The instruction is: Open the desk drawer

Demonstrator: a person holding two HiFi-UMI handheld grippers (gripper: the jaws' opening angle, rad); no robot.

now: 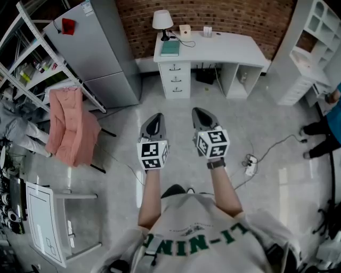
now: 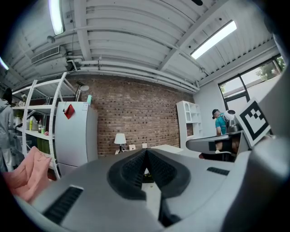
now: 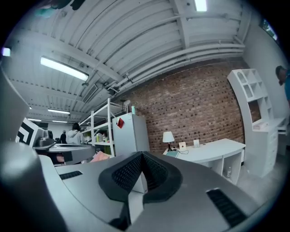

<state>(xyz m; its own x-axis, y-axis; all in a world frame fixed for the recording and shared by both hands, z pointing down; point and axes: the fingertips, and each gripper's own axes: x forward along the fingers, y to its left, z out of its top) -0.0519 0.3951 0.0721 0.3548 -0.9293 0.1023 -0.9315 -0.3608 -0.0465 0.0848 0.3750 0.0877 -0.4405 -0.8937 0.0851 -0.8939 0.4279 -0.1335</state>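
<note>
The person stands in the middle of the grey floor, well apart from the white desk (image 1: 229, 49) against the far red-brick wall (image 1: 240, 16). Its stack of three white drawers (image 1: 176, 80) sits under the desk's left end, all pushed in. A white-shaded table lamp (image 1: 162, 21) and a teal book (image 1: 170, 48) rest on the desktop above them. The left gripper (image 1: 153, 123) and right gripper (image 1: 203, 118) are held side by side, pointing toward the desk, each with jaws pressed together on nothing. A grey refrigerator (image 1: 98, 50) stands at the far left.
</note>
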